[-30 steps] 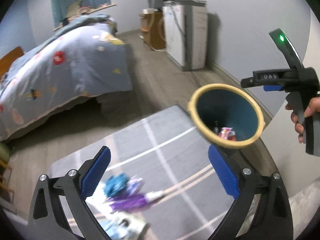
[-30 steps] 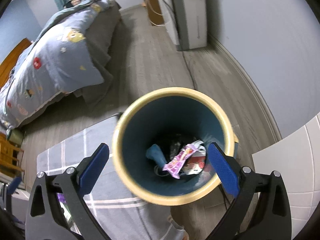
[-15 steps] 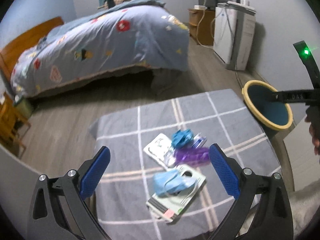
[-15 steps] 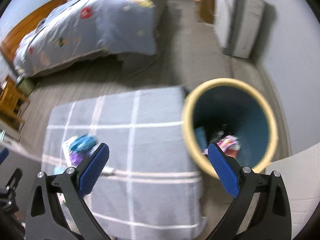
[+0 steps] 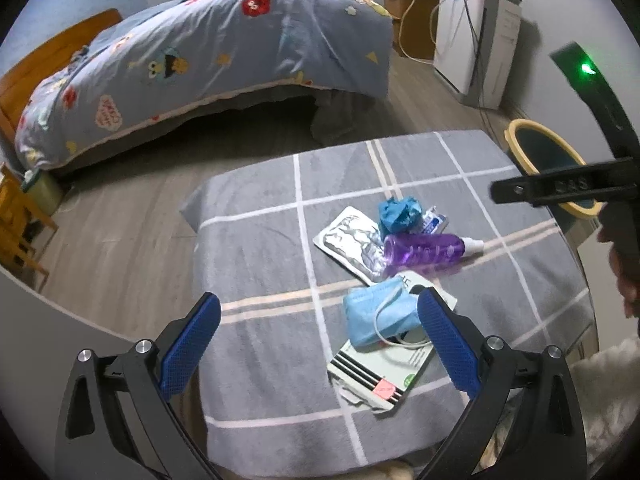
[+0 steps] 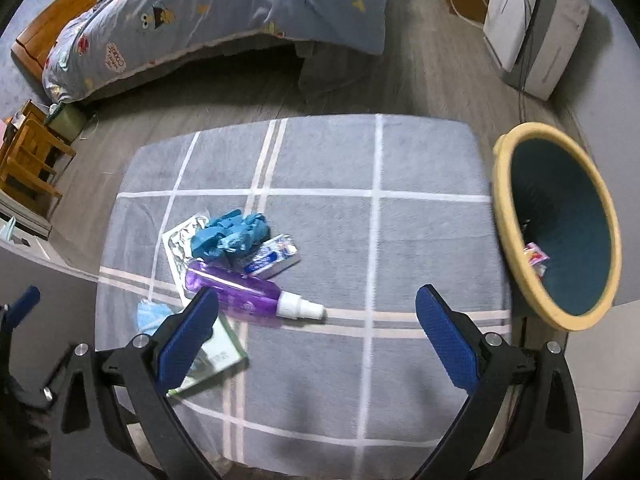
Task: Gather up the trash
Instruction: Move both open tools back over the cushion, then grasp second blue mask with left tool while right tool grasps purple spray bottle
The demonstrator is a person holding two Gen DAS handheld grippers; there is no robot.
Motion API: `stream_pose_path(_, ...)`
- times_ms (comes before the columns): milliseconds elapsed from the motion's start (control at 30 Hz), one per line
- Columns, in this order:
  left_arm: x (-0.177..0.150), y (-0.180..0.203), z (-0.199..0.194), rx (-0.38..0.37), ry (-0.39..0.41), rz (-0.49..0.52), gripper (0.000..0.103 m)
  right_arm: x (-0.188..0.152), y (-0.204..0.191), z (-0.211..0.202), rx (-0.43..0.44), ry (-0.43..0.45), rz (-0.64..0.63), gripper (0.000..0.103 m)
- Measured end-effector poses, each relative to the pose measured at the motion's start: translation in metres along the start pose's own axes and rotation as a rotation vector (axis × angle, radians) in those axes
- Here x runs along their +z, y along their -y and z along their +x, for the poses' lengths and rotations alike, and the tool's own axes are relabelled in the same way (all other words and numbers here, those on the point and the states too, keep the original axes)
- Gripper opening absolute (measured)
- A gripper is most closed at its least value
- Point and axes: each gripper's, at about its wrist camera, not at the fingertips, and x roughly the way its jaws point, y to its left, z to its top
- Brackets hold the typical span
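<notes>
While both claws hang over the near edge of the grey checked surface, each has its blue pads spread wide and grips nothing: the left claw sits above the near trash, the right claw over bare cloth nearer the bin.

Nearest on the surface lies a flat green-and-white packet, with a crumpled blue face mask resting on it, its white ear loop trailing over the packet. Just beyond lies a purple spray bottle on its side; its long axis runs left to right across the surface and its white nozzle points right, toward the bin. Touching the bottle on the far side are a small blue-and-white sachet, a wad of blue gloves and, under them to the left, a silver foil pouch.

Off the surface's right edge stands a teal waste bin with a yellow rim. At least one pink-and-red wrapper shows low against the bin's near wall; the rest of its inside is too dark to read.

Farther back, a bed with a blue patterned duvet stands on the wooden floor, and a white appliance stands by the right wall.
</notes>
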Motion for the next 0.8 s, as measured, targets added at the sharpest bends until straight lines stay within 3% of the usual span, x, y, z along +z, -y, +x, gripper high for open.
stream_pose_path(267, -0.011, 0.025, 0.044, -0.121, -0.096, -0.055, 0.098, 0.009, -0.021, 0.03, -0.052, -0.037, -0.057, 0.097)
stream_pose_path(567, -0.018, 0.055, 0.081, -0.168, -0.202, 0.08, 0.094, 0.018, -0.017, 0.051, -0.06, -0.073, -0.069, 0.097)
stream_pose_path(600, -0.018, 0.054, 0.083, -0.165, -0.206, 0.084, 0.092, 0.018, -0.017, 0.054, -0.058, -0.078, -0.074, 0.097)
stream_pose_path(667, -0.017, 0.051, 0.084, -0.167, -0.211, 0.093, 0.073, 0.018, -0.018, 0.058, -0.057, -0.088, -0.086, 0.097)
stream_pose_path(800, -0.016, 0.043, 0.083, -0.161, -0.211, 0.126, 0.051, 0.017, -0.024, 0.064, -0.031, -0.098, -0.132, 0.097)
